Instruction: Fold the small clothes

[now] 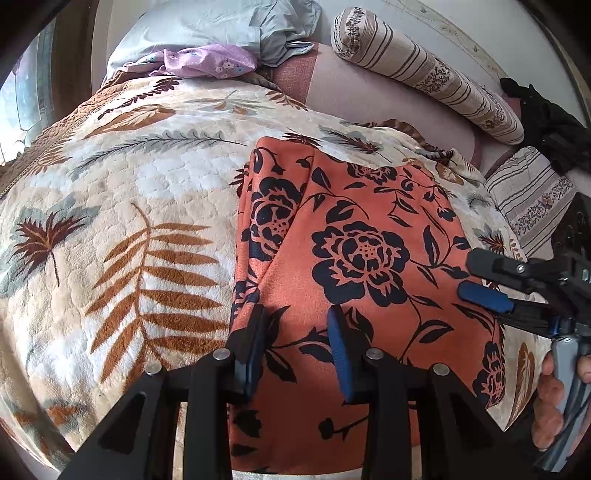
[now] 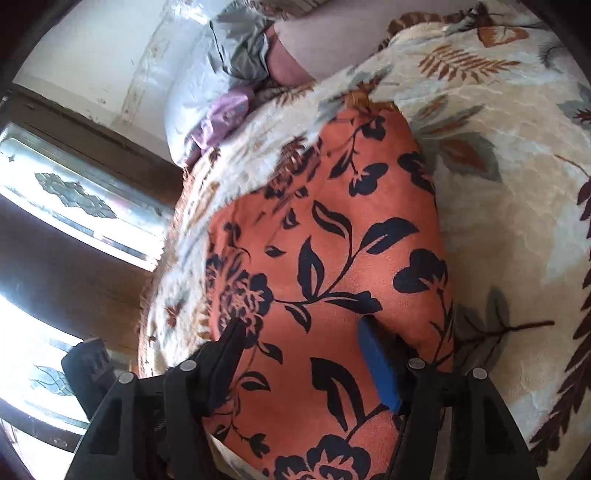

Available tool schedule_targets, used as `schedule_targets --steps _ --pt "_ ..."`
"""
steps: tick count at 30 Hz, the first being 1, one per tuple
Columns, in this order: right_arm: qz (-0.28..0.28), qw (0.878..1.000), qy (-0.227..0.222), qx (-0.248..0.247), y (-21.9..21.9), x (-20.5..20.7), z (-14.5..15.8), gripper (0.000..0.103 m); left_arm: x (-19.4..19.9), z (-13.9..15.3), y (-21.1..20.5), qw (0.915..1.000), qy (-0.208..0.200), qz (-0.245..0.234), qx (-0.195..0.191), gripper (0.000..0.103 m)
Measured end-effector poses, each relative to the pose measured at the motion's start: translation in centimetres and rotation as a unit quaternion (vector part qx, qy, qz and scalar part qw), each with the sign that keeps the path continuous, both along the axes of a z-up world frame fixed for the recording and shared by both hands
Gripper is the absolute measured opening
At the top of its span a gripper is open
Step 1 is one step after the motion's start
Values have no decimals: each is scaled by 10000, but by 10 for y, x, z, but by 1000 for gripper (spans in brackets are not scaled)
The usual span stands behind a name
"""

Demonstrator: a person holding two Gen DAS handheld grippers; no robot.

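Note:
An orange garment with a black flower print (image 1: 354, 251) lies folded flat on the leaf-patterned blanket (image 1: 129, 221); it also shows in the right wrist view (image 2: 332, 266). My left gripper (image 1: 297, 317) is open, its blue-padded fingers hovering over the garment's near edge with cloth showing between them. My right gripper (image 2: 299, 332) is open over the garment's other end; it also shows in the left wrist view (image 1: 476, 277) at the garment's right edge. Neither holds cloth.
A purple flowered garment (image 1: 207, 61) and a pale blue-grey one (image 1: 229, 26) lie heaped at the far end of the bed. A striped bolster (image 1: 424, 70) and striped pillow (image 1: 532, 199) lie at the right. A window (image 2: 55, 206) is beside the bed.

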State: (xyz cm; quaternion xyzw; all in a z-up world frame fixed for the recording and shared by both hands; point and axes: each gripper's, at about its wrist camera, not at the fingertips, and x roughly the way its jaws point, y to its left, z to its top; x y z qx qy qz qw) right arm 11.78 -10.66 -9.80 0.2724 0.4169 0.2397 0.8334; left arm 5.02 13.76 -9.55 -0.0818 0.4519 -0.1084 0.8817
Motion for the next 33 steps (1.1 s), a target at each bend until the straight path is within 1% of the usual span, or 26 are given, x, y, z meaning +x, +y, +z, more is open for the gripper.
schedule_targets --steps 2,4,5,6,7,8,9,10,11,12,13,14,15,16,17,19,20,21,23,25,26,27,28,29,31,33 --pt "-31 9999 -63 91 0 -9 14 68 -1 0 1 10000 -20 11 -14 35" --pt "189 9993 -294 121 6 -17 26 68 -1 1 1 10000 -31 40 -31 35" --pt "250 9989 -377 92 8 -19 26 71 -2 1 2 10000 -49 57 -58 34" --pt "260 9991 -322 -5 11 -19 20 75 -4 3 3 9999 -75 99 -106 34" --pt "274 9995 -47 -135 14 -14 6 75 -6 6 7 9996 -80 147 -207 34" --pt "293 9993 184 -109 13 -9 -10 75 -11 9 12 9991 -62 204 -367 34" --pt "212 9997 88 8 10 -10 -12 74 -16 13 17 9984 -43 271 -497 34" --pt "174 9998 -1 86 8 -13 -9 74 -23 17 22 9972 -57 300 -676 34" --pt "180 9998 3 79 8 -13 -6 74 -32 19 29 9952 -91 331 -919 34" --pt "201 9998 1 11 9 -13 -5 74 -39 17 35 9929 -43 389 -1122 34" --pt "253 9996 -9 -82 11 -12 -6 74 -42 9 40 9910 167 456 -1250 34" --pt "294 9994 -38 -152 13 -11 -6 74 -42 -2 44 9876 492 498 -1408 31" --pt "309 9994 -66 -173 14 -10 -7 75 -42 -11 47 9828 738 526 -1611 16" --pt "316 9993 -84 -186 15 -10 -7 75 -44 -13 51 9805 798 581 -1697 10" --pt "328 9991 -110 -229 16 -10 -7 75 -44 -12 54 9795 792 620 -1745 8" --pt "368 9989 -142 -245 16 -11 -7 75 -43 -15 57 9753 880 642 -1921 8" --pt "381 9989 -145 -219 15 -10 -8 75 -42 -16 58 9748 904 671 -1926 8" --pt "388 9990 -143 -190 15 -10 -8 75 -42 -15 58 9752 895 669 -1911 8" --pt "386 9991 -135 -136 14 -10 -9 75 -42 -9 55 9787 831 638 -1763 8" --pt "392 9991 -142 -123 12 -11 -10 75 -44 4 54 9820 669 605 -1662 13" --pt "402 9990 -150 -131 12 -11 -10 75 -44 12 54 9829 569 566 -1660 26" --pt "410 9989 -156 -136 12 -11 -10 75 -41 20 56 9832 473 514 -1684 44" --pt "416 9989 -157 -140 12 -12 -10 75 -36 28 56 9836 371 453 -1706 50" --pt "416 9989 -155 -140 12 -12 -10 75 -29 34 55 9845 270 382 -1690 53" --pt "428 9989 -150 -129 12 -12 -9 75 -7 41 51 9868 193 257 -1590 53" --pt "444 9988 -162 -88 11 -12 -10 75 22 37 46 9871 339 184 -1557 52"
